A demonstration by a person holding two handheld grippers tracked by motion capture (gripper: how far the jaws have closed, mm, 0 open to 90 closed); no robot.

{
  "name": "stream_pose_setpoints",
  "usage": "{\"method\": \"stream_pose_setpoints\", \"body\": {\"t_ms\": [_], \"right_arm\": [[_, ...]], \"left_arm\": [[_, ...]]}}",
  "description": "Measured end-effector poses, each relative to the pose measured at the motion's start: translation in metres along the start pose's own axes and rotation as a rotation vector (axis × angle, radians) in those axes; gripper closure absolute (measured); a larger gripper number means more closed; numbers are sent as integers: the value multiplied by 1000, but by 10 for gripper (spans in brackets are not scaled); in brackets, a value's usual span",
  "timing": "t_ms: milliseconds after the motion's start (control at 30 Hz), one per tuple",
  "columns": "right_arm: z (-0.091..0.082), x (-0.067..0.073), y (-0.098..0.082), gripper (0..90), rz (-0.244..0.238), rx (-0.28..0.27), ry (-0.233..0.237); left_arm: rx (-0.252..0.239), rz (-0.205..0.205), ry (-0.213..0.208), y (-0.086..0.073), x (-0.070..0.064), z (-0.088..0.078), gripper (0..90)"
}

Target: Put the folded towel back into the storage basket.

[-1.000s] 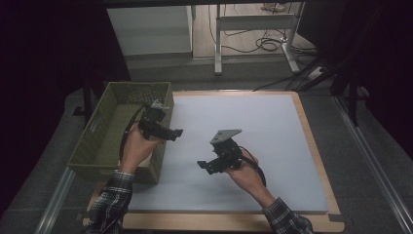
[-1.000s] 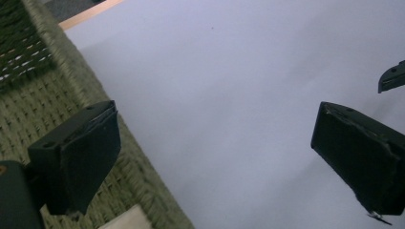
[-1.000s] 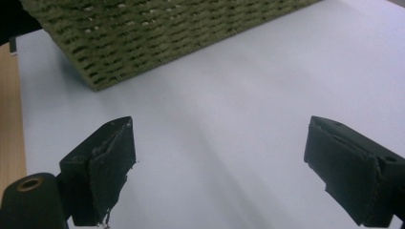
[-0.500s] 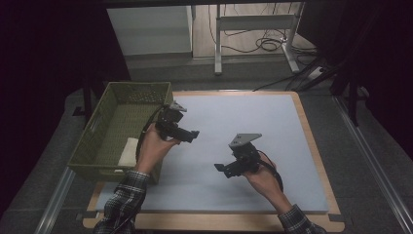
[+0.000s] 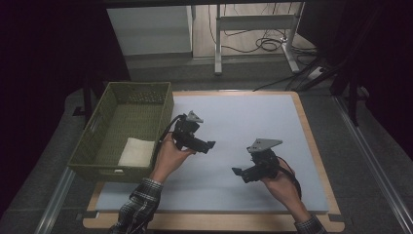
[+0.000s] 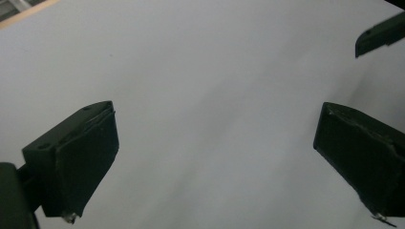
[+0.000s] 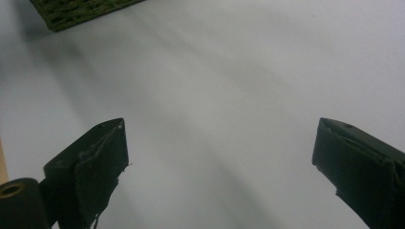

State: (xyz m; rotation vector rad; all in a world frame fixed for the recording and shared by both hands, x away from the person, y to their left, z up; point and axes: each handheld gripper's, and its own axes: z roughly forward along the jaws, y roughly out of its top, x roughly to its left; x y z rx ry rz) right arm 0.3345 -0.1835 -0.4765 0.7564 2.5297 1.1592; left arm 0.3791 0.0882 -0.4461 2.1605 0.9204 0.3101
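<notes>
Both hands had drawn away from the basket [image 5: 97, 161], where a white cloth [image 5: 136, 152] lay; left gripper [image 5: 207, 145] and right gripper [image 5: 237, 171] gaped empty over the mat [image 5: 243, 117], work seemingly done.

My left gripper [image 5: 210, 145]: black body and jaws, grey three-cornered plate on top. My right gripper [image 5: 238, 171]: black likewise, with a paler grey plate. Mat [image 5: 243, 117]: plain pale blue-grey, unpatterned. Board [image 5: 311, 146] under it: light wood-brown edge. Basket [image 5: 168, 105]: olive green, woven texture. Cloth [image 5: 136, 152] inside the basket: cream-white, plain. My sleeve [image 5: 139, 207] on the left arm: dark plaid with pale lines. Floor [image 5: 370, 185] around: dark grey.
</notes>
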Motion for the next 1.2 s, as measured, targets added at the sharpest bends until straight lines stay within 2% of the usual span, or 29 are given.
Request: {"method": "stream_pose_setpoints", "body": {"t_ms": [67,200,300,467,633,733,833,900,933,1033,1200], "right_arm": [[-4,-2,-5,52,5,3,-7],[-11,-7,-17,52,27,1,-16],[-14,-10,-26,52,34,6,-28],[-17,-14,-40,52,37,25,-57],[-16,-17,-54,52,41,47,-72],[-15,-18,-62,52,47,62,-78],[-11,-20,-71,52,50,84,-82],[-7,-20,-76,50,46,106,-95],[-6,-20,-78,42,44,109,-98],[-6,-20,-79,41,50,96,-97],[-5,-20,-80,41,53,93,-96]], "left_arm": [[-17,5,-7,-7,-4,4,20],[-29,-9,-41,-23,-10,11,20],[-21,-3,-29,-36,-15,15,19],[-29,-8,-42,-56,-21,17,19],[-4,6,-17,-79,-29,20,20],[15,-7,-16,-93,-32,24,19],[41,-2,10,-105,-35,28,19],[60,7,24,-110,-36,31,16],[47,13,22,-112,-36,31,7],[46,0,26,-113,-36,31,12],[46,11,29,-113,-36,32,3]]}}
